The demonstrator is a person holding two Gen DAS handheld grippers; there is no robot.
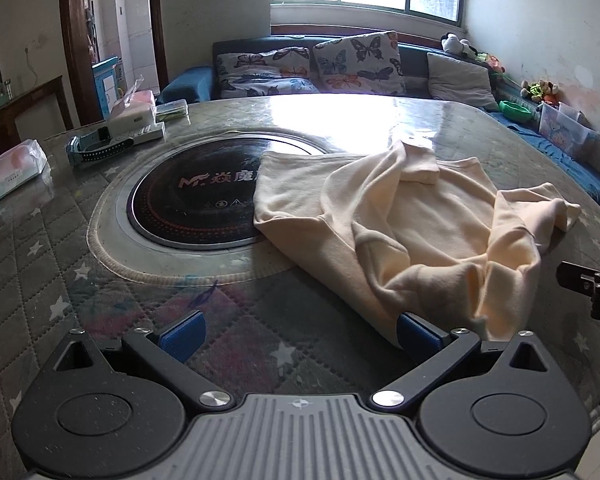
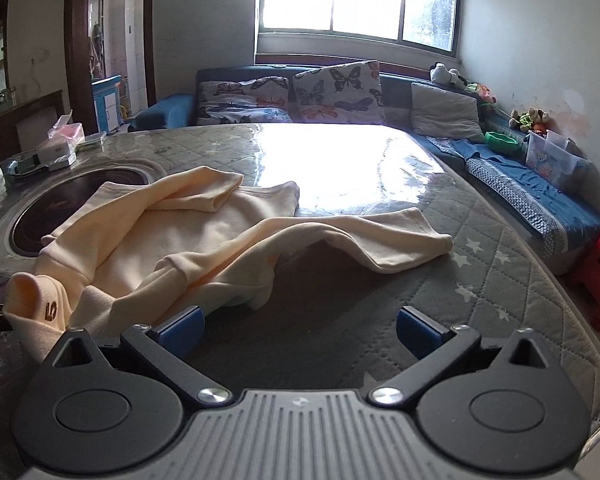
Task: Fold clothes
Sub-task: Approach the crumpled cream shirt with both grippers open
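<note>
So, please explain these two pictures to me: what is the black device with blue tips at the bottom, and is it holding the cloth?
Each picture comes from a camera on a hand-held tool with two fingers, carried by a person. One looks along the left gripper, the other along the right gripper. Both are open and hold nothing. On the quilted table lies a crumpled cream garment, partly covering a round black cooktop. The left gripper's right blue fingertip is at the garment's near edge.

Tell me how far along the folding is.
Barely begun. Done: the cream shirt lies on the table, one sleeve flopped across the body. In hand: nothing; the left gripper and right gripper are both open at its near edge. Left: smoothing and every fold.
</note>
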